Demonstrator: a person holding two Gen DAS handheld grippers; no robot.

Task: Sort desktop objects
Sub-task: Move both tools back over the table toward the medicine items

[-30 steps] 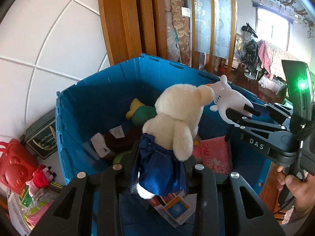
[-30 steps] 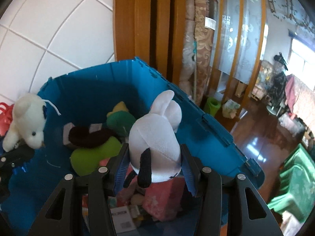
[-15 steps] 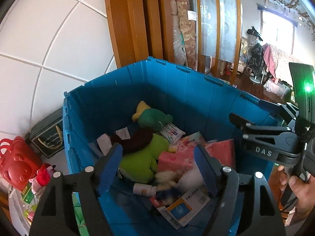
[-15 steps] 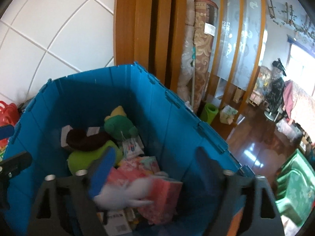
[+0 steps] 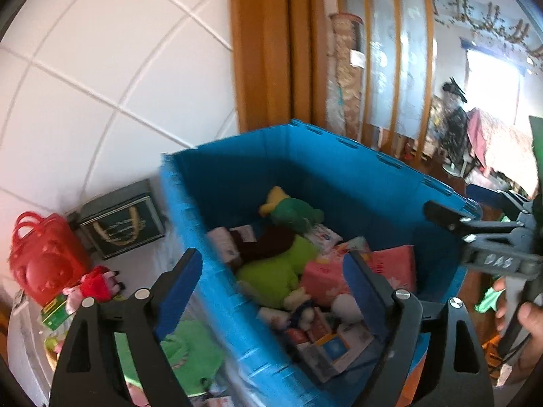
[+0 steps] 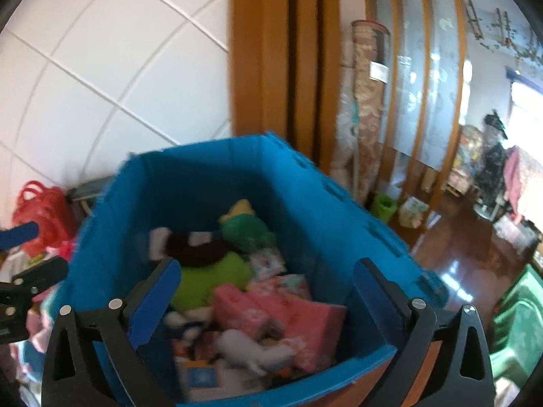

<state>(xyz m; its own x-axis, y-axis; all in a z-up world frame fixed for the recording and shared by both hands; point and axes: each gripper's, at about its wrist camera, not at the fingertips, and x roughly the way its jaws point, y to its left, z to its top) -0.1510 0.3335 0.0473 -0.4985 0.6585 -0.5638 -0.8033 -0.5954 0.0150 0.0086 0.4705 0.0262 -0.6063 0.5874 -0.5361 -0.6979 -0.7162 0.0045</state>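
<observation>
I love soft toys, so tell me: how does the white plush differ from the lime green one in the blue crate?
The white plush is smaller and lies near the front of the blue crate, among boxes. The lime green plush is bulkier, sits further back, and has a dark brown toy lying over it. Both rest loose in the crate; neither open tongs touch them.
</observation>
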